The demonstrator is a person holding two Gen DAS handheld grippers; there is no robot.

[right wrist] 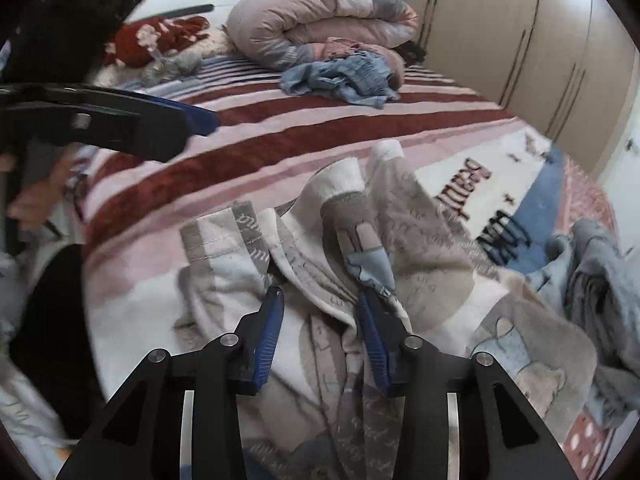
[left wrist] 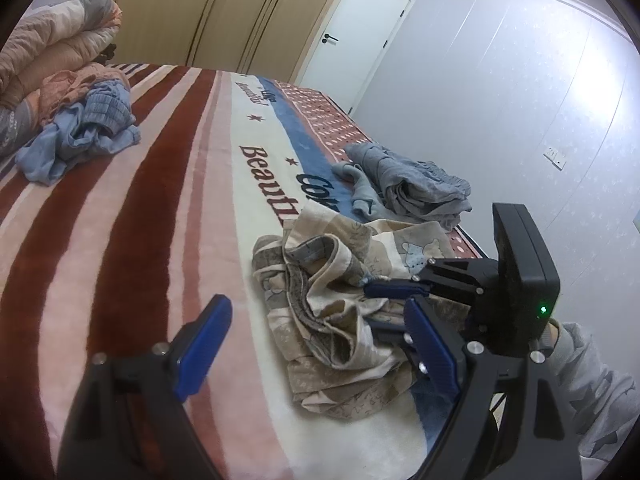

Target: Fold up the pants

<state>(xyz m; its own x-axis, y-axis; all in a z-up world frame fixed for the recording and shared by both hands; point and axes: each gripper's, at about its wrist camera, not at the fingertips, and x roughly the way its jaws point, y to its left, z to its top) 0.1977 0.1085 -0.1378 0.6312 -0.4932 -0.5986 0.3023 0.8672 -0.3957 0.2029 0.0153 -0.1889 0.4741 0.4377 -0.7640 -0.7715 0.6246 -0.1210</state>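
My left hand-held gripper (left wrist: 316,344) hovers spread wide over the bed (left wrist: 132,240), holding nothing. My right hand-held gripper (right wrist: 320,300), half spread, straddles a fold of the crumpled patterned pants (right wrist: 360,240) near the bed's edge. Only the right view shows the pillows (right wrist: 160,36). Grey clothes (left wrist: 412,184) lie beside the pants.

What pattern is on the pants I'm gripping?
Beige-and-cream patchwork pants with pale blue patches and script print; clearest in right wrist view.
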